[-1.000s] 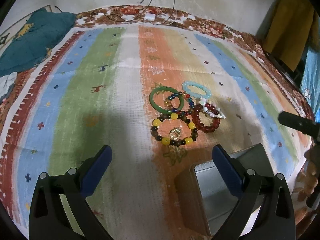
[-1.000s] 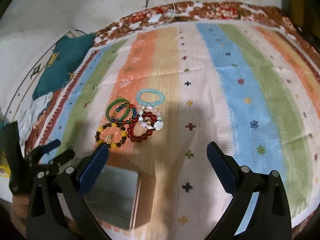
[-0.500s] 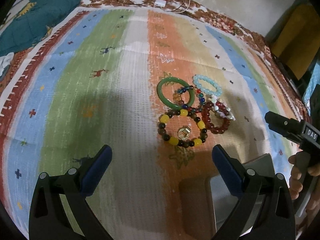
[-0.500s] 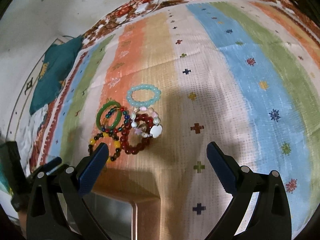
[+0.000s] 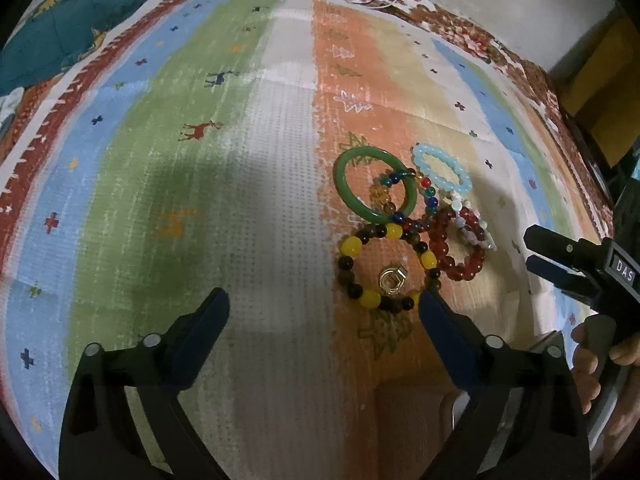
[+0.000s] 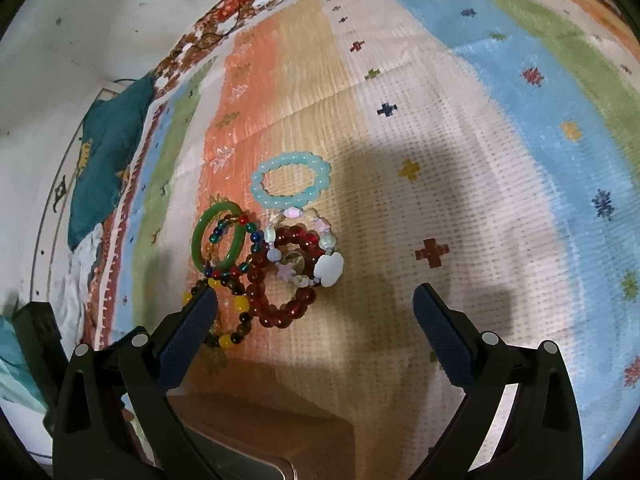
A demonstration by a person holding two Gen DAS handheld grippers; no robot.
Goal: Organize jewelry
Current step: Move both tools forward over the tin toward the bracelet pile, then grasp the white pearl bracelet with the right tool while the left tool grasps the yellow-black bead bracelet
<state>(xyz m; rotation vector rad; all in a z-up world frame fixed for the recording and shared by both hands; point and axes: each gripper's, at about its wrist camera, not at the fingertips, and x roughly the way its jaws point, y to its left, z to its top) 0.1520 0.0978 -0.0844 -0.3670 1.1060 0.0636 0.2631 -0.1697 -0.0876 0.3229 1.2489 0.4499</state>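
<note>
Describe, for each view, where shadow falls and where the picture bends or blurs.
Left wrist view: a dark shadow lies on the striped woven rug left of the green jade bangle; fisheye bends the edges. Right wrist view: shadow sits right of the pale blue bead bracelet; rug edges smear.

A striped rug (image 5: 248, 200) carried it all. On its orange band lay a green bangle (image 5: 374, 186), with a pale blue bracelet (image 5: 440, 172) just right of it, red beads (image 5: 458, 248) nearer, yellow-and-brown beads (image 5: 380, 268) nearest. A teal cloth (image 5: 80, 12) lay far left.
</note>
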